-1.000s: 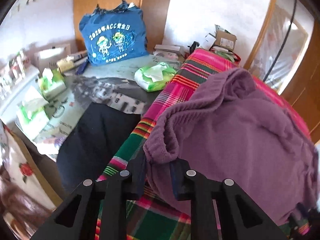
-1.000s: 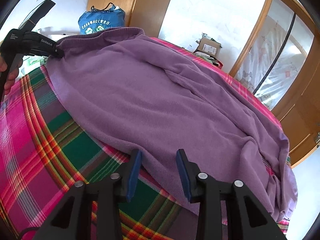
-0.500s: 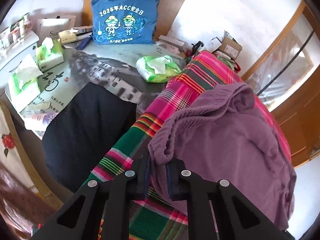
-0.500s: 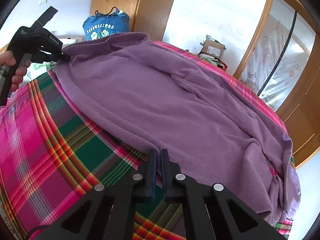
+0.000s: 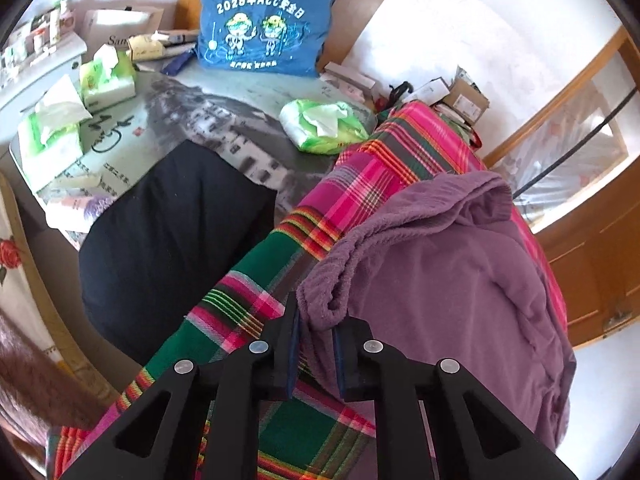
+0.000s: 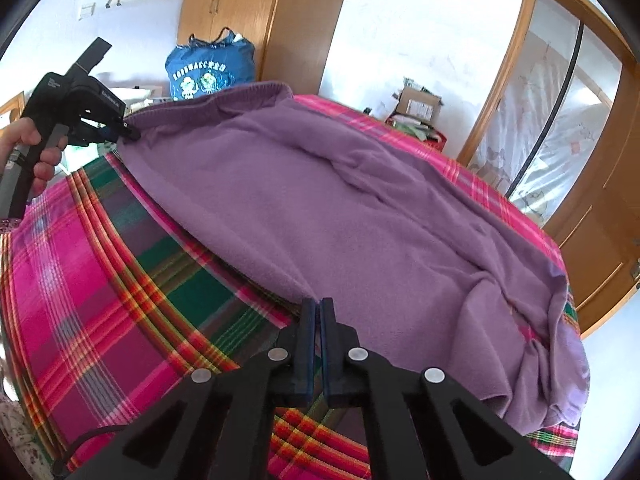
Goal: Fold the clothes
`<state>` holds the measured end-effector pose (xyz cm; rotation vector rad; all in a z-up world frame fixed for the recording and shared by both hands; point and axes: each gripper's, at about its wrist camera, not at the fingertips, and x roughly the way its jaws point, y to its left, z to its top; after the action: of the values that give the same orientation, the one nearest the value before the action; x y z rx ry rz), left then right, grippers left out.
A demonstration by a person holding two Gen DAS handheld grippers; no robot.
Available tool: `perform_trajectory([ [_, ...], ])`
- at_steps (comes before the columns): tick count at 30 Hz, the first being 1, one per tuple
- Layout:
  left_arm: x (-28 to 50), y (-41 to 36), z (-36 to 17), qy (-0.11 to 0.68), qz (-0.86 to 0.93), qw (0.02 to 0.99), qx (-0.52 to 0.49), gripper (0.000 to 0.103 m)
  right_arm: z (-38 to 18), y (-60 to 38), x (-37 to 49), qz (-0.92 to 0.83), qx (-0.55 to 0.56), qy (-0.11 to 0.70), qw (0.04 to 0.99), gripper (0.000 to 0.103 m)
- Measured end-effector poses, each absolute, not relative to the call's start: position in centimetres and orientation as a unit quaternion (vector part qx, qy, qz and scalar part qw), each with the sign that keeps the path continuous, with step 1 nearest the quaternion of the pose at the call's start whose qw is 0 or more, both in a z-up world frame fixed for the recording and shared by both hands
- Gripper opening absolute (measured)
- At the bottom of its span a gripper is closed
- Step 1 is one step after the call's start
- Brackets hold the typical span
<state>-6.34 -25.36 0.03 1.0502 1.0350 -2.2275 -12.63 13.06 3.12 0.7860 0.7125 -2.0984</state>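
- Plaid cloth (image 6: pixel 100 280), pink, green and yellow, covers the work surface in both of my views; it is the largest thing in frame and everything of the task lies on it.
- Purple garment (image 6: pixel 320 208), fleecy, spread across the far half of the plaid cloth; ribbed band along its far-left edge; loose folds bunched at the right end, where it droops over the edge of the surface.
- Black cloth (image 5: pixel 168 240) lies beside the plaid cloth on a neighbouring table (image 5: pixel 224 112) with a printed grey top — seen from my left wrist only.
- Blue bag (image 5: pixel 264 20) with white lettering and two cartoon figures stands at the back of that table, against a wooden wardrobe (image 6: pixel 248 16).
- Left gripper (image 5: pixel 314 344): pads pressed on a rolled corner of the garment's ribbed edge; the reading says the jaws are easing apart slightly, yet the fabric sits pinched between them; from the right wrist I see the same gripper (image 6: pixel 130 132) at the far-left corner, a hand (image 6: pixel 34 152) round its handle.
- Right gripper (image 6: pixel 316 320): fingers drawn together on the near hem of the garment — a thin peak of fabric rises into the pinch.
- Green tissue packs (image 5: pixel 324 124) scattered on the table; smallest items I can name.
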Motion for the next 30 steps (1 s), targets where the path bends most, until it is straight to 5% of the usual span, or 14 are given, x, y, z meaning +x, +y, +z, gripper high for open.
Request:
perform_trajectory([
  [7,-6.7,-26.2,-0.3,0.389,-0.801,0.235,0.391,0.025,1.5,11.5,-13.3,-0.817,0.318,0.291,0.383,0.004],
  [11,-6.9,-26.3,-0.2,0.393,-0.799,0.236,0.389,0.025,0.5,10.7,-13.5,-0.813,0.320,0.305,0.379,0.018],
  [15,-7.0,-26.3,0.0,0.391,-0.800,0.237,0.388,0.015,0.3,10.4,-13.7,-0.814,0.310,0.314,0.377,0.018],
  [24,-6.3,-26.2,1.6,0.387,-0.811,0.236,0.369,0.013,1.2,11.1,-13.3,-0.809,0.303,0.299,0.404,0.013],
  [30,-6.1,-26.3,2.0,0.392,-0.812,0.234,0.365,0.013,1.9,11.5,-12.2,-0.813,0.269,0.313,0.410,0.034],
])
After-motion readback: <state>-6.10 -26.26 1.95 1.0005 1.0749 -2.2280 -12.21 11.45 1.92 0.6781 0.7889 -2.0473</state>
